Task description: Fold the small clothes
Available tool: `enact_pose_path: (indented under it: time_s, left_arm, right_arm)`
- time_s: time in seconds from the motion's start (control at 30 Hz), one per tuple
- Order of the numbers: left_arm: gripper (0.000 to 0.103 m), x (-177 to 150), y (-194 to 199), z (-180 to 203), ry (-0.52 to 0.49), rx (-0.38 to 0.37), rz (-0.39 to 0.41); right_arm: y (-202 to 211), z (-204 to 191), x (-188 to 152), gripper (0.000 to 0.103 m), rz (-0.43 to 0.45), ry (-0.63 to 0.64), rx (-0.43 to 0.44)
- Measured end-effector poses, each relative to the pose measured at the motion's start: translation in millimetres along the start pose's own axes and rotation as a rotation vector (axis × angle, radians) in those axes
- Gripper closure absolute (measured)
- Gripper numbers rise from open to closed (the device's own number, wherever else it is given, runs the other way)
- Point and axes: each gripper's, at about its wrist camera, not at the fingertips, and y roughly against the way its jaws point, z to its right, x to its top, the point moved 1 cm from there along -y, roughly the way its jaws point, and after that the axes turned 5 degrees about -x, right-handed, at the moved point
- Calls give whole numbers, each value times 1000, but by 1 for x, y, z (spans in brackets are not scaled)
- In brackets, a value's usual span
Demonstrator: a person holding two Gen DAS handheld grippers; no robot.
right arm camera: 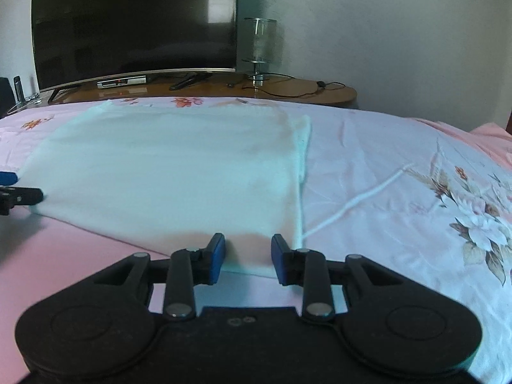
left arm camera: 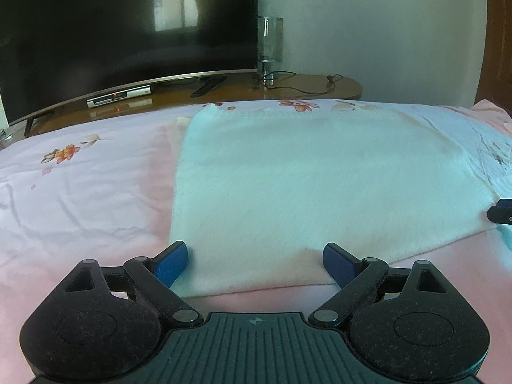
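Observation:
A white fleecy cloth (left arm camera: pixel 304 176) (right arm camera: pixel 166 166) lies flat on the pink flowered bedsheet (left arm camera: pixel 80 198) (right arm camera: pixel 384 160). My left gripper (left arm camera: pixel 255 260) is open wide and low over the cloth's near edge, which lies between its blue pads without touching them. My right gripper (right arm camera: pixel 248 251) stands partly open at the cloth's near right corner. The edge lies flat between its pads and is not pinched. Each gripper's tip shows at the side of the other view: the right gripper (left arm camera: pixel 500 211) and the left gripper (right arm camera: pixel 14 192). A white cord (right arm camera: pixel 368 196) trails from the cloth's right edge across the sheet.
Beyond the bed stands a wooden TV stand (left arm camera: pixel 320 86) (right arm camera: pixel 304 91) with a large dark television (left arm camera: pixel 128 32) (right arm camera: pixel 134 22), a set-top box (left arm camera: pixel 118 96), a remote (left arm camera: pixel 204 86), a glass lamp (left arm camera: pixel 270 44) (right arm camera: pixel 259 44) and cables. A pink fabric fold (right arm camera: pixel 489 131) lies at the far right.

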Motion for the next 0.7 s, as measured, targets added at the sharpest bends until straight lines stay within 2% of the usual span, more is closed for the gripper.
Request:
enact_pose_path:
  time_s: [0.1,0.2,0.27,0.37,0.47,0.57,0.6,0.63,0.7]
  left_arm:
    - [11,-1,0,-2,8,-2,-4]
    - [0,-1,-5,-9,47,7,-34]
    - [0,-1,-5,-18,98,-16,-39]
    - [0,-5,7,-17,105,8,-59]
    - [0,-17,30,-19,163,-6,-59]
    - [3,-28,54,-22,308,-91,-26]
    - [17,-32,58,-23,364,-123,-1]
    - [30,-37,60,-25,445,-189,20]
    - [32,-50,50,-33,638,-280,7]
  right_arm:
    - [4,-1,-2,72,-7,-2,-5]
    - [4,-1,-3,71,-3,0,-11]
    - [5,0,-4,70,-1,-4,-11]
    - [9,0,1,69,-23,-19,-14]
    - [30,4,-1,69,5,-53,20]
    - [51,9,-13,69,17,-84,52]
    - [57,9,-17,69,17,-95,62]
    - [62,9,-19,69,16,-105,69]
    - [73,7,-22,69,21,-131,87]
